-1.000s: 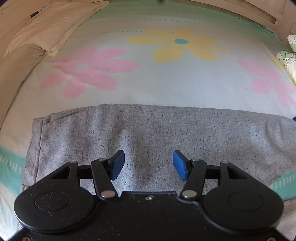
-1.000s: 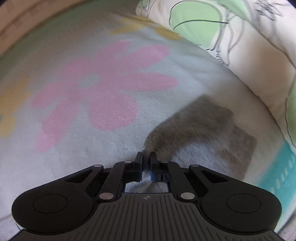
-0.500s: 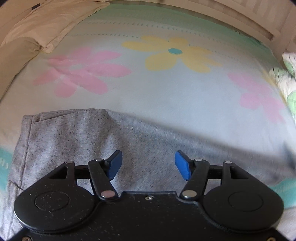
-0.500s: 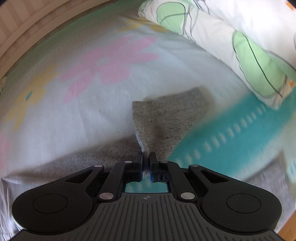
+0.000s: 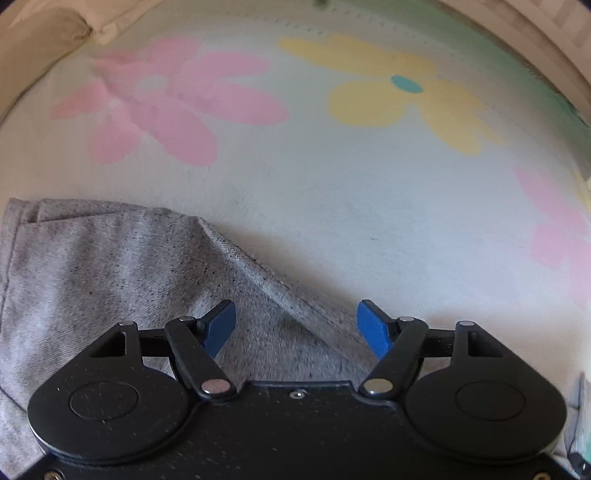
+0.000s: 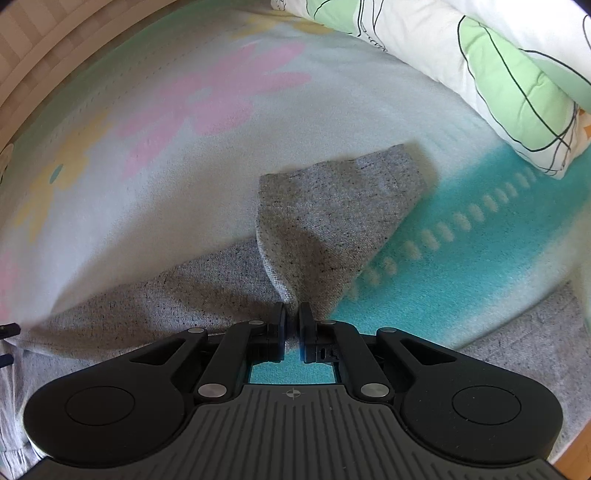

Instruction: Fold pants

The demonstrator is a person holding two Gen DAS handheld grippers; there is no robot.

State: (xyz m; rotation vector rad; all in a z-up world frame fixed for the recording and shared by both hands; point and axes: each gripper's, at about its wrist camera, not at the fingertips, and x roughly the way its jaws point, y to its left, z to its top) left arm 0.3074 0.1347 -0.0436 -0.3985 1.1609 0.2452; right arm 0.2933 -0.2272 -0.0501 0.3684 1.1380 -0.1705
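Observation:
Grey speckled pants (image 5: 110, 266) lie on a flowered bed cover, with the waistband and a pocket at the far left of the left wrist view. My left gripper (image 5: 295, 326) hangs over the pants' slanting edge; its jaws are opening, the blue pads (image 5: 373, 328) wide apart and pressing on nothing. In the right wrist view my right gripper (image 6: 291, 325) is shut on a pinch of the pants (image 6: 332, 218), lifting the leg end so that it hangs forward over the cover. More grey cloth lies at the lower right (image 6: 535, 339).
The bed cover (image 5: 332, 203) carries pink and yellow flowers and a teal band (image 6: 461, 258). A beige pillow (image 5: 44, 33) lies at the far left, a green-and-white pillow (image 6: 498, 70) at the right. A wooden bed frame (image 6: 44, 55) runs along the far side.
The right gripper has carried the pinched leg end up and across, off the flowers toward the teal band. The left gripper's jaws have widened and it has shifted along the pants, whose edge now slants.

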